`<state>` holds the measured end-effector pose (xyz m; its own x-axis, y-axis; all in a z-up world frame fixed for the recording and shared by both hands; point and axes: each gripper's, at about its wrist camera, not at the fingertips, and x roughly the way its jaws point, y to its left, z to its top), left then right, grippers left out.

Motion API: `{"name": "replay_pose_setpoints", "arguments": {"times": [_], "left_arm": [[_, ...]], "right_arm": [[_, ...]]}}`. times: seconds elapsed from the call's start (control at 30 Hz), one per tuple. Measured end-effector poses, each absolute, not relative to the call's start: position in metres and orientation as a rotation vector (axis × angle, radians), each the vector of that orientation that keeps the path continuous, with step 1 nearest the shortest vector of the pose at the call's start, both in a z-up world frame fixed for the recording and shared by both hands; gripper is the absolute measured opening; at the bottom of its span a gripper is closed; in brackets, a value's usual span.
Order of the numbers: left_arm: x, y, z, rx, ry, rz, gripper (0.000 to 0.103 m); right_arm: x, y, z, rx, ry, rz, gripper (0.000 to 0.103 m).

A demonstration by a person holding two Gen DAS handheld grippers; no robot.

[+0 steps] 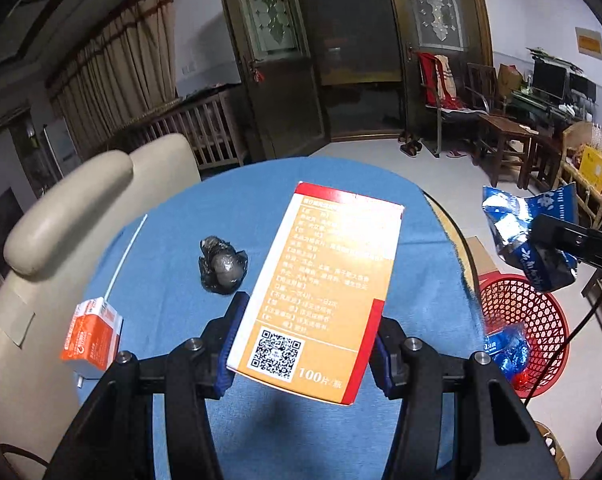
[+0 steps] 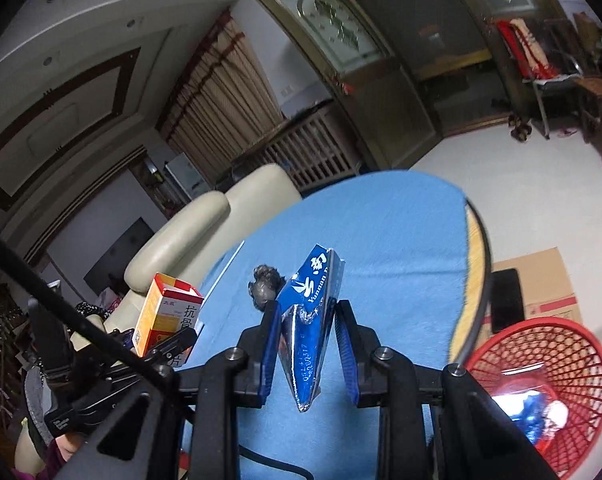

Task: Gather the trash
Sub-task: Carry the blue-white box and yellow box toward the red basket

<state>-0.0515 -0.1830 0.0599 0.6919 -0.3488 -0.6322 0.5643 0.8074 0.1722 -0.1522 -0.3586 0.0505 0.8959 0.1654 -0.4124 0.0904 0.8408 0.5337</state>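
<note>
My left gripper point(image 1: 309, 320) is shut on an orange, white and red medicine box point(image 1: 317, 284), held tilted above the blue table point(image 1: 173, 264). In the right wrist view the same box point(image 2: 169, 312) shows at the left. My right gripper point(image 2: 308, 308) is shut on a crumpled blue foil wrapper point(image 2: 307, 320). From the left wrist view that wrapper point(image 1: 529, 236) hangs above a red mesh basket point(image 1: 529, 336) on the floor. A black crumpled bag point(image 1: 223, 266) and a small orange carton point(image 1: 93, 334) with a white straw lie on the table.
The red basket point(image 2: 541, 364) stands right of the table and holds blue wrappers. Flat cardboard point(image 2: 541, 280) lies on the floor behind it. A cream padded chair point(image 1: 61, 216) stands against the table's left side. Wooden chairs point(image 1: 505, 140) and a cluttered desk line the right wall.
</note>
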Motion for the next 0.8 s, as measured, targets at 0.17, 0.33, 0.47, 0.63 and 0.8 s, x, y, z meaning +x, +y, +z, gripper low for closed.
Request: {"name": "replay_pose_setpoints", "arguments": {"times": [0.17,0.33,0.47,0.63,0.8], "left_arm": [[-0.059,-0.194,0.060,0.400,0.615,-0.523,0.055],[-0.062,-0.203,0.059,0.424,0.607,-0.523,0.055],[-0.063,-0.210,0.057,0.435,0.607,-0.524,0.055],[-0.066,-0.218,0.052,0.456,0.626,-0.530,0.055],[-0.070,-0.224,0.047,0.483,0.641,-0.539,0.055]], "right_arm": [[-0.176,-0.365,0.050,0.571,0.445,0.013,0.030],[-0.189,-0.374,0.044,0.583,0.431,0.003,0.030],[-0.195,-0.378,0.042,0.597,0.423,0.004,0.030],[-0.200,-0.381,0.042,0.606,0.427,-0.004,0.030],[-0.212,-0.384,0.039,0.613,0.438,-0.021,0.030]]}}
